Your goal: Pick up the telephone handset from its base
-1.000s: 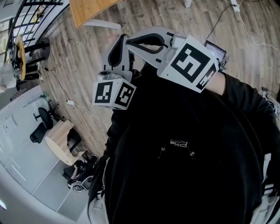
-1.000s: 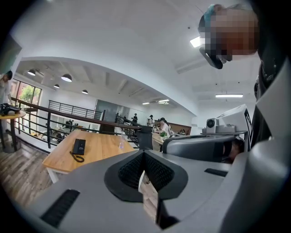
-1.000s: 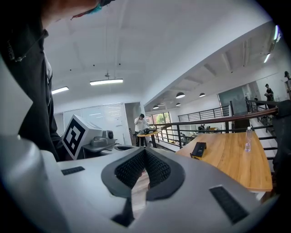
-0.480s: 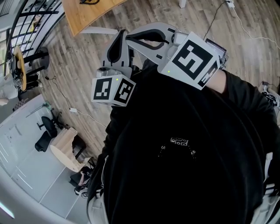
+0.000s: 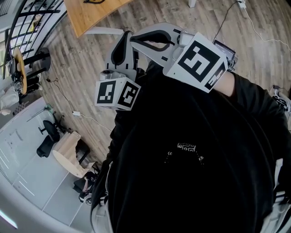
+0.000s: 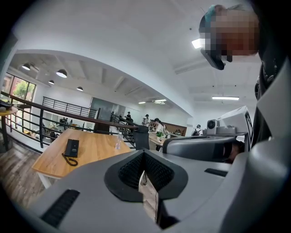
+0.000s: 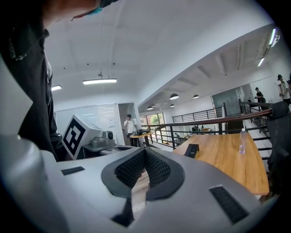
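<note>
The black telephone (image 6: 71,149) lies flat on a wooden table (image 6: 91,152), its coiled cord curling off the near end, and the handset rests on its base. The right gripper view shows the telephone (image 7: 191,150) small and far off on the same table (image 7: 227,159). My left gripper (image 6: 143,154) is shut with nothing in it, well short of the table. My right gripper (image 7: 144,152) is also shut and empty. In the head view both grippers are held close before a black shirt, left gripper (image 5: 122,45) beside right gripper (image 5: 152,43).
A clear water bottle (image 6: 118,141) stands on the table right of the phone. A black railing (image 7: 204,123) runs behind the table, with people and desks beyond. The table's corner (image 5: 91,13) shows at the top of the head view, above wood floor with cables.
The table corner has come further into the head view and the floor has slid down and left. Both grippers keep their place before the chest, shut.
</note>
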`<state>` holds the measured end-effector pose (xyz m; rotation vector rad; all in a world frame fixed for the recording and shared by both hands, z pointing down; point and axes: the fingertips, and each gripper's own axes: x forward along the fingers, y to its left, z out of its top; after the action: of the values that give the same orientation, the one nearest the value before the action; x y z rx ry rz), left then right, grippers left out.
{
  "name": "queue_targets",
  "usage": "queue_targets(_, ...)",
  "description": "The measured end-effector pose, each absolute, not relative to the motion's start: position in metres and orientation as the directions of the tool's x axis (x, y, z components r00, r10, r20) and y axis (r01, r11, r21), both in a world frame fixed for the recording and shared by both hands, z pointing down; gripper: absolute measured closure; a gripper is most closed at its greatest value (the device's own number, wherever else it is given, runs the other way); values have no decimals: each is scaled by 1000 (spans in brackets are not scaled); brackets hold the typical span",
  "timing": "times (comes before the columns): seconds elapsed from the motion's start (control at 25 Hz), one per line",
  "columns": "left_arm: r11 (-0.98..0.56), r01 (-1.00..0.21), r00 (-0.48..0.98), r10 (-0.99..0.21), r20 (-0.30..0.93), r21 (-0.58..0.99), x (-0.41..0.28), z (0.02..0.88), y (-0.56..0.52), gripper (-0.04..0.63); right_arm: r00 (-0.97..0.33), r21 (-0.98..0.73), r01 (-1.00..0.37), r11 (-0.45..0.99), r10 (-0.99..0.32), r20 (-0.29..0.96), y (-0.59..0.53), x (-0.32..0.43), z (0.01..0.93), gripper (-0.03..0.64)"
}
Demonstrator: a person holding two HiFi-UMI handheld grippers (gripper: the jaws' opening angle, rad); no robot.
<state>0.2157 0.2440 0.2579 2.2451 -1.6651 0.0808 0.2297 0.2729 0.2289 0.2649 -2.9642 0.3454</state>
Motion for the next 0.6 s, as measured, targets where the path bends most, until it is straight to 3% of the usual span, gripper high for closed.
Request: queue_targets(0.6, -277, -914, 354, -902, 248, 295, 161, 270, 182, 595, -959, -224, -246, 943, -202, 201, 210, 173, 239, 601)
